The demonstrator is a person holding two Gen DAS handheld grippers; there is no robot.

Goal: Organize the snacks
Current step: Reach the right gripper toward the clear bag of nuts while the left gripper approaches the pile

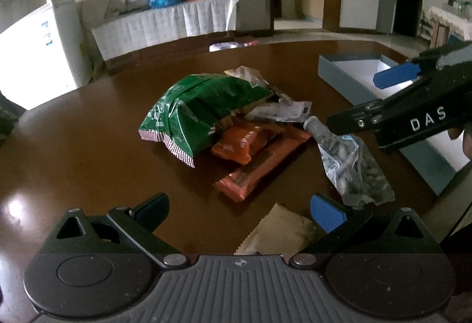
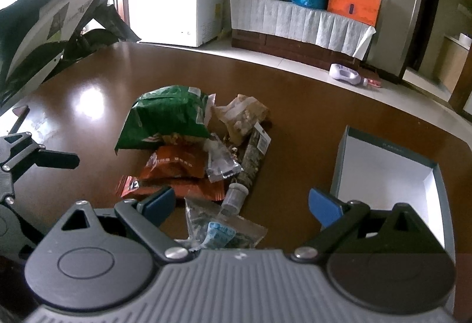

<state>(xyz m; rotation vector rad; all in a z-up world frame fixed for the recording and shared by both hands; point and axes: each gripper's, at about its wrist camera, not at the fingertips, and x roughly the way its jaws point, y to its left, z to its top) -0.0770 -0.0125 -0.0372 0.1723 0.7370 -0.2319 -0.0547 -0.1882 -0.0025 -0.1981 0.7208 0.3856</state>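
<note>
Both tools idle with jaws spread wide, nothing held: left gripper point(image 1: 239, 209) low at the near edge of the tabletop point(image 1: 73, 152), right gripper point(image 2: 240, 202) hovering just above the clear seed packet point(image 2: 219, 230). Snack pile point(image 2: 188, 146) heaped mid-table, green bag point(image 1: 203, 108) on top of the orange packets point(image 1: 259, 158); open grey box point(image 2: 386, 166) empty toward the right edge. Best to start with the loose clear packet nearest the box: pinch one flat edge, lift clear of the small jar point(image 2: 234, 194), lower flat into a box corner. Green bag last, probably too bulky.

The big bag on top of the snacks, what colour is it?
Green, clearest in the left wrist view.
</note>
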